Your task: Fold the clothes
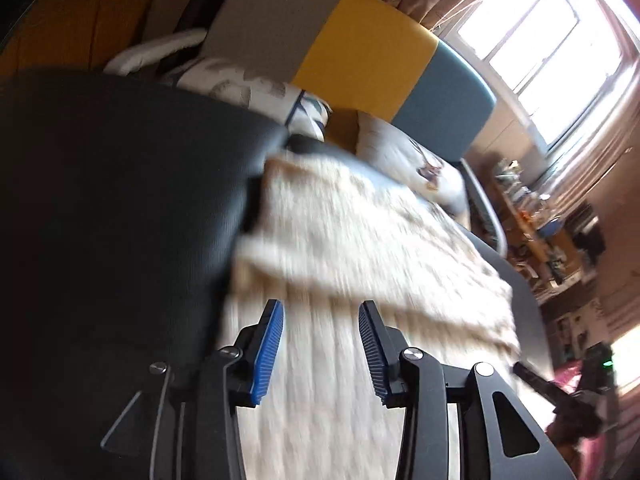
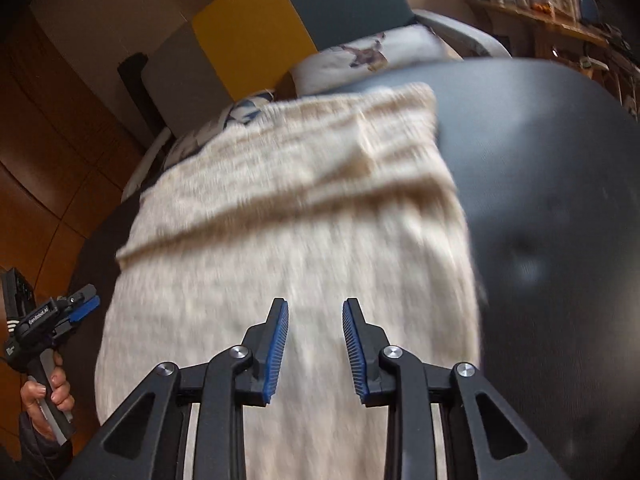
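A cream knitted garment (image 1: 352, 232) lies flat on the dark bedsheet (image 1: 120, 180), with one layer folded across its upper part. My left gripper (image 1: 322, 308) hovers over the garment's near end, open, with only the cloth below showing in the gap. The right wrist view shows the same garment (image 2: 288, 220) on the dark sheet (image 2: 560, 200). My right gripper (image 2: 315, 308) is open above the garment, with nothing between its blue pads (image 2: 278, 344). The left gripper (image 2: 76, 308) also appears at the left edge of this view, held by a hand (image 2: 48, 392). Both views are blurred.
Patterned pillows (image 1: 420, 160) lie at the head of the bed, against a grey, yellow and teal headboard (image 1: 360, 48). A bright window (image 1: 540, 48) and a cluttered shelf (image 1: 532, 208) are to the right. A wooden wardrobe (image 2: 60, 140) stands left of the bed.
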`<state>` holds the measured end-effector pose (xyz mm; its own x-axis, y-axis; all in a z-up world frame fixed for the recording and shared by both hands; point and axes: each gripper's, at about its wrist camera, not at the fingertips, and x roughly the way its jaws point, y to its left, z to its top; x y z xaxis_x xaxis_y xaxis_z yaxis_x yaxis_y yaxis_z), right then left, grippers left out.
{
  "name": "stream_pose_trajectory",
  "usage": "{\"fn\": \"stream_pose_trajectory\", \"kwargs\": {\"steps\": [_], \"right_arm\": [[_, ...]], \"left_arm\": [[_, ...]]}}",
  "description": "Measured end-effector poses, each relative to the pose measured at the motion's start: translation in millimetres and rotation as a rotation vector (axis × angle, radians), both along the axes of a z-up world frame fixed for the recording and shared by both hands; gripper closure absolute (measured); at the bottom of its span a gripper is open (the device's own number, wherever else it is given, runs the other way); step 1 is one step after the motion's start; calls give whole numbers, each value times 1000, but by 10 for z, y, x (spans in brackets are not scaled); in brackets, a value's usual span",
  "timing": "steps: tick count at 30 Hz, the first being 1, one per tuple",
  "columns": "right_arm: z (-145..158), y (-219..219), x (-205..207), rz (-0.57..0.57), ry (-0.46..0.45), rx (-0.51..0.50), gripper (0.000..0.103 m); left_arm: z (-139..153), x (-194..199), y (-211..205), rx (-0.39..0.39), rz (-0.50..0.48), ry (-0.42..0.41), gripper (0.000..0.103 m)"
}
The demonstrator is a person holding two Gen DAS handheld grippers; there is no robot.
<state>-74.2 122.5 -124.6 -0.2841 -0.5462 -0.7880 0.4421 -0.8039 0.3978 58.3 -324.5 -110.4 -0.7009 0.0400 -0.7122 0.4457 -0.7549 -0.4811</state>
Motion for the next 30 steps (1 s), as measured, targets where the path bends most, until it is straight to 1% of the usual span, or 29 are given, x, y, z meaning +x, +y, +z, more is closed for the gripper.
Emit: {"fn": "stream_pose_trajectory", "kwargs": {"steps": [2, 5, 8, 10, 11, 13, 14, 15, 16, 17, 18, 21, 23, 24, 25, 26, 27, 28, 30], "right_arm": [[-99, 174, 188, -10, -30, 38, 75], [-118, 386, 356, -12, -18, 27, 75], [-112, 511, 393, -19, -10, 23, 75], [-40, 562, 418, -45, -13, 35, 75], [0, 600, 451, -48, -5, 31, 75], [68, 676, 524, -36, 14, 3, 75], [102, 715, 561, -31, 23, -11, 74], [69, 734, 576, -31, 8, 12, 74], [-19, 742, 576, -41, -15, 59, 74], [-67, 765, 582, -47, -17, 58, 74], [-83, 797, 590, -48, -11, 26, 74], [-75, 926, 542, -76, -42, -62, 74], [-52, 1028, 532, -81, -45, -124, 74], [-68, 1058, 529, -78, -64, -160, 73], [-99, 1081, 521, -78, -92, -182, 72], [-133, 1107, 512, -80, -118, -196, 72], [-165, 1156, 513, -86, -135, -206, 72], [-199, 1215, 521, -92, -153, -220, 72], [-267, 1316, 546, -103, -189, -255, 71]], "left_arm": [[-85, 224, 144, -4, -4, -30, 63], [-256, 471, 329, -21, -30, -87, 63], [-354, 601, 455, -108, -54, -111, 63], [-346, 574, 515, -174, -76, -134, 63], [-325, 571, 524, -175, -70, -139, 63], [-249, 615, 528, -154, -66, -124, 63], [-220, 672, 530, -163, -57, -114, 63], [-192, 729, 532, -171, -47, -104, 63], [-190, 783, 525, -173, -38, -106, 62], [-231, 834, 503, -163, -28, -128, 62], [-268, 895, 477, -144, -18, -139, 62], [-297, 1091, 377, -57, 4, -103, 62], [-275, 1260, 302, 11, 17, -52, 62], [-278, 1324, 262, 43, 10, -39, 62], [-296, 1367, 234, 63, -2, -40, 60], [-313, 1411, 206, 84, -14, -41, 55], [-331, 1454, 177, 104, -26, -42, 55], [-346, 1484, 159, 115, -39, -47, 55], [-369, 1497, 209, 95, -80, -61, 54]]}}
